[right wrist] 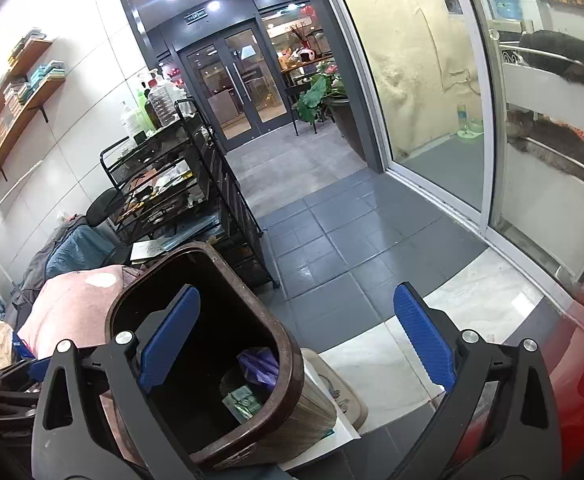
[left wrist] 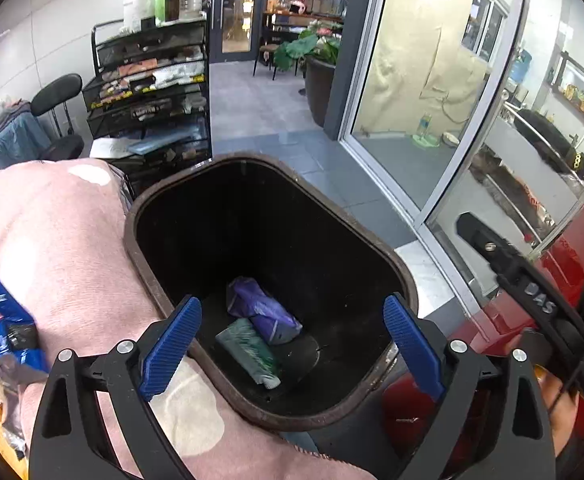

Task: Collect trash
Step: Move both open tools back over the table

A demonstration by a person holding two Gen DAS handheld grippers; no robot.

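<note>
Trash (left wrist: 258,320) lies inside bin rim (left wrist: 160,300) (floor beyond clear); both grippers (left wrist: 292,344) (right wrist: 292,344) spread, empty

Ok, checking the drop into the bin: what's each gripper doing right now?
Left gripper: open, empty, over the bin.
Right gripper: open, holding nothing.

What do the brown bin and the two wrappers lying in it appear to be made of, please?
The brown bin looks like rigid moulded plastic: a smooth, rolled rim, slightly scuffed, and dull dark inner walls. The purple wrapper seems thin plastic film, crumpled with soft glossy creases. The green wrapper looks like printed, flattened plastic or foil-lined packaging; blur leaves that open.
</note>
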